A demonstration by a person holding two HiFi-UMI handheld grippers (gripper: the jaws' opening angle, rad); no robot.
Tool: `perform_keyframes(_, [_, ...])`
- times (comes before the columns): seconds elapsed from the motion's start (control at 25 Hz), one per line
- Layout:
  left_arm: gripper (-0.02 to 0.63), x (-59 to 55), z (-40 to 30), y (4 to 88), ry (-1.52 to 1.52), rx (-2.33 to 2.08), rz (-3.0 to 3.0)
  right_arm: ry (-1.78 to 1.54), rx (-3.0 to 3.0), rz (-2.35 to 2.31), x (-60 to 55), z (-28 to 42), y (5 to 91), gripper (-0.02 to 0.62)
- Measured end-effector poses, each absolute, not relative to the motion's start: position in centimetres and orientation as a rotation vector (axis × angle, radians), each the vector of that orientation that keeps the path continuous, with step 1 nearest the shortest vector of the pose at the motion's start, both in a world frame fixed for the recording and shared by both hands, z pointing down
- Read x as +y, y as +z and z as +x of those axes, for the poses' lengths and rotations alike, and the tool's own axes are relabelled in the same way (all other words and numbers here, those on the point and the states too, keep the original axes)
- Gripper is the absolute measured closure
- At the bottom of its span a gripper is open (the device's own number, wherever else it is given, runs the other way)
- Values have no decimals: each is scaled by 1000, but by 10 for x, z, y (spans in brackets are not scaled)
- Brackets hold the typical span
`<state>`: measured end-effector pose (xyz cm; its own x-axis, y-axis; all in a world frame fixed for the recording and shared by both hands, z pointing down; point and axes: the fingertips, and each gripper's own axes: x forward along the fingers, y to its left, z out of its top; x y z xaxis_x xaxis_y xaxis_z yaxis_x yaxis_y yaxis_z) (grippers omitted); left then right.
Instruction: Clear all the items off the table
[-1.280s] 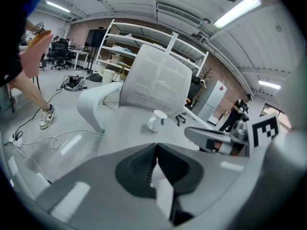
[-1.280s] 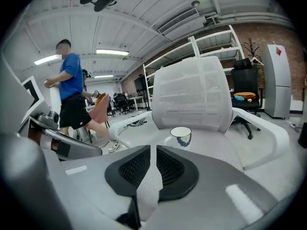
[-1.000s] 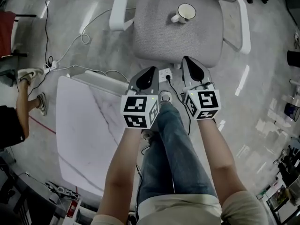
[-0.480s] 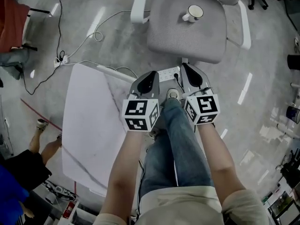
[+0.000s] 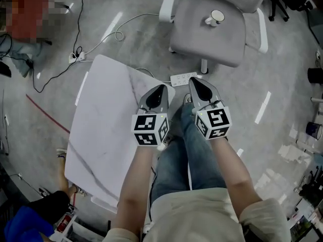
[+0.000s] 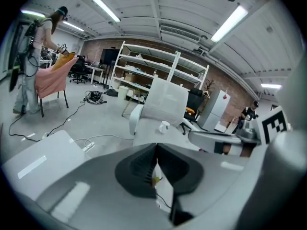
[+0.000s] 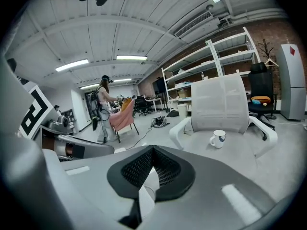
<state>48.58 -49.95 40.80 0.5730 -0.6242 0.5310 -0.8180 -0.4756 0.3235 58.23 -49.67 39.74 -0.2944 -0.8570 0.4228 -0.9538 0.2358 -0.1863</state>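
A white mug [image 5: 216, 17] stands upright on the seat of a grey office chair [image 5: 202, 44], far from both grippers. The white marble table [image 5: 106, 135] at the left is bare. My left gripper [image 5: 161, 88] hangs over the table's right edge, shut with nothing in it. Beside it my right gripper [image 5: 194, 80] is shut and empty too, over my knees. The left gripper view has the mug [image 6: 164, 126] beyond the closed jaws [image 6: 156, 145]. In the right gripper view the mug [image 7: 218, 138] sits right of the closed jaws [image 7: 153, 148].
A power strip [image 5: 182, 78] and cables [image 5: 101, 39] lie on the floor between table and chair. My jeans-clad legs [image 5: 186, 155] are under the grippers. A person [image 6: 36, 56] stands by a pink-draped chair [image 6: 53, 78] far off. Shelving [image 6: 158, 71] lines the back wall.
Both grippers have drawn back and up from the chair, still shut. The chair with the mug now sits farther off, and more of the table shows under the left gripper.
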Motion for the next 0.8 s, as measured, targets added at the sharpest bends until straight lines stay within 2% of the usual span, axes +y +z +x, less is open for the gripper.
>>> perform_keyframes(0.8, [597, -407, 409, 294, 327, -1311, 2182, 541, -2426, 1444, -403, 497, 281, 597])
